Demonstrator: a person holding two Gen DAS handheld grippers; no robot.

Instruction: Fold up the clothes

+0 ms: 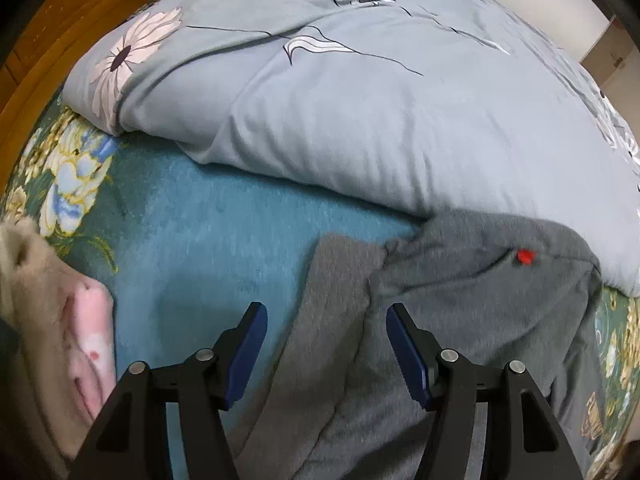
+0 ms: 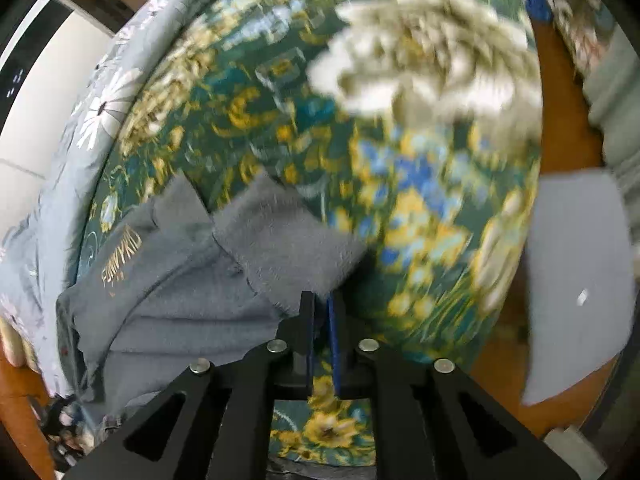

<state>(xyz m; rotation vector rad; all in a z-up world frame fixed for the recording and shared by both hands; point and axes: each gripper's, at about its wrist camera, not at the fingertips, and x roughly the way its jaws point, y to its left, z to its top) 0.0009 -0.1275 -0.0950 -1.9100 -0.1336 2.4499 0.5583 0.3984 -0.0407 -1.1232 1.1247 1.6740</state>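
A grey fleece garment [image 1: 460, 320] with a small red mark [image 1: 525, 257] lies crumpled on the teal floral bedsheet [image 1: 200, 248]. My left gripper [image 1: 323, 312] is open, hovering just above the garment's left part with nothing between its blue pads. In the right wrist view the same grey garment [image 2: 180, 280] shows gold lettering [image 2: 120, 260]. My right gripper [image 2: 321, 300] is shut on a fuzzy grey flap of it [image 2: 288, 240], holding that edge lifted above the sheet.
A pale blue flowered duvet [image 1: 360, 100] is bunched behind the garment. A beige and pink garment [image 1: 60, 320] lies at the left. A furry cream item [image 2: 432, 52] lies farther on the sheet [image 2: 420, 208]. Wooden floor [image 1: 36, 40] borders the bed.
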